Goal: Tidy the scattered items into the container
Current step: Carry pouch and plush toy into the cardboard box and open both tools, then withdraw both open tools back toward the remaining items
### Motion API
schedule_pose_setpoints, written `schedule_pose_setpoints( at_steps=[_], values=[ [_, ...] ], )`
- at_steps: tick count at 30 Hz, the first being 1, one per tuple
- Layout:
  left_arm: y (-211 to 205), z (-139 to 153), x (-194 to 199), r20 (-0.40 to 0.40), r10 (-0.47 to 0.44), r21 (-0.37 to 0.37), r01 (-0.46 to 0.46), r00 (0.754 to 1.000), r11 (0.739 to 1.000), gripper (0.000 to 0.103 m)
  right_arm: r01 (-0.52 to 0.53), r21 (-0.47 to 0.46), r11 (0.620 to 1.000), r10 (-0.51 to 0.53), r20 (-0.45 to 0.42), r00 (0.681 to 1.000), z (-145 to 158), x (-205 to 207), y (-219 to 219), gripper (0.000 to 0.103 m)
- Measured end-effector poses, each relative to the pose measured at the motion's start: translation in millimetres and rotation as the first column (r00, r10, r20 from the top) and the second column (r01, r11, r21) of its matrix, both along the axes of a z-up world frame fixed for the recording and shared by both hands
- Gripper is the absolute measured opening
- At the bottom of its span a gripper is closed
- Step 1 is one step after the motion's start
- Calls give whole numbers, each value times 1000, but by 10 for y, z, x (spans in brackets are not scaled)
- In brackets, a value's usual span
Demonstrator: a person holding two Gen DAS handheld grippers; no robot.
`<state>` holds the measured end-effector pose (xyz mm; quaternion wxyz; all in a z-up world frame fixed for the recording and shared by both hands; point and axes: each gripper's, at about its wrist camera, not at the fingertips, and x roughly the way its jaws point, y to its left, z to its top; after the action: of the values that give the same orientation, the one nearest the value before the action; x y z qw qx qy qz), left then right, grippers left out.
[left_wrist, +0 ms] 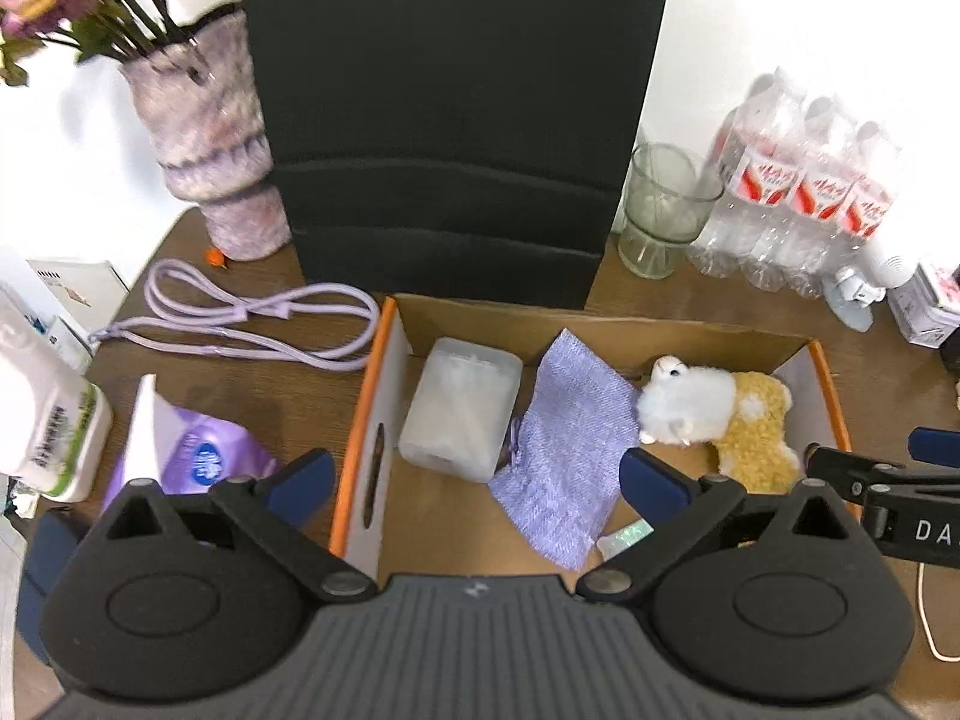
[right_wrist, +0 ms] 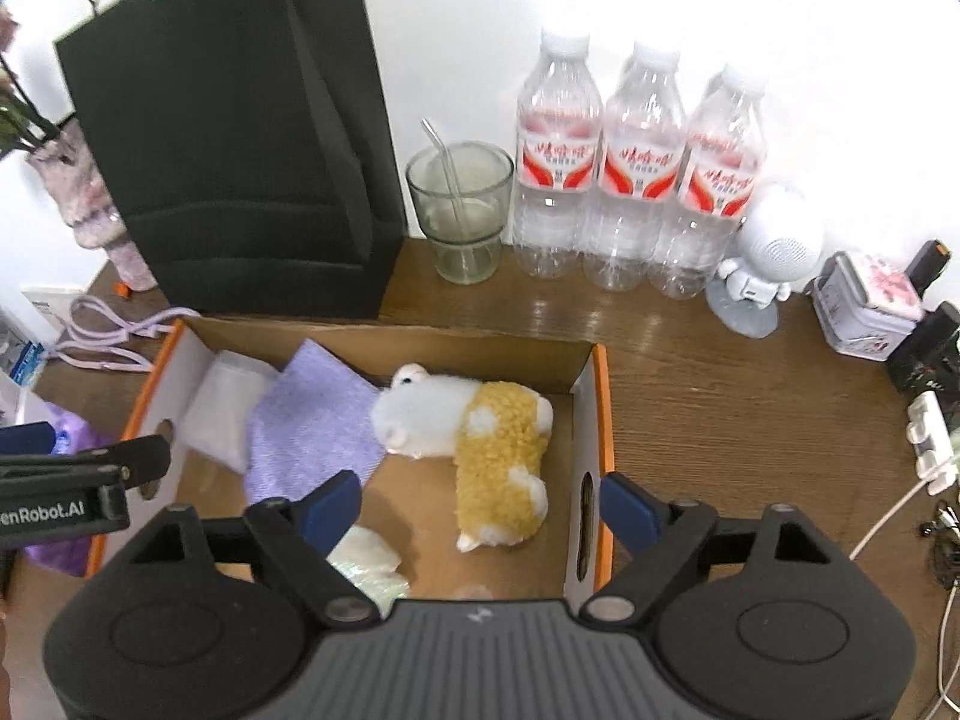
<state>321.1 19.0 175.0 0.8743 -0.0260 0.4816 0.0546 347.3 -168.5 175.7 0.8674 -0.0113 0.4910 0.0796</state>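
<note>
Black bag [left_wrist: 456, 120] behind cardboard box [left_wrist: 384, 372]

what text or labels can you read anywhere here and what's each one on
"enRobot.AI", cut off at the picture's left edge: on the left tool's black arm, seen from the right wrist.
"DA", cut off at the right edge: on the right tool's black arm, seen from the left wrist.
Red labels on the water bottles: script too blurred to read.
Purple tissue pack: blue logo unreadable.
White pack with green print: too small and blurred.
Printed tin: unreadable.
</note>
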Motion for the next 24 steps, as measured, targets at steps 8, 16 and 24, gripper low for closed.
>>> schedule_pose_setpoints(
  at_steps=[8,16,24],
  values=[
    [13,390,-390,57,-11,6,10,998,1000,103,-8,4,1000,8,66,998,402,-394,22,94],
    [28,617,-725,99,-21,2,21,995,1000,103,-12,8,1000,11,124,992,672,-727,39,103],
    [-16,602,-1194,292,-36,0,38,956,999,103,-24,81,996,3,240,971,653,-1102,8,103]
  ],
)
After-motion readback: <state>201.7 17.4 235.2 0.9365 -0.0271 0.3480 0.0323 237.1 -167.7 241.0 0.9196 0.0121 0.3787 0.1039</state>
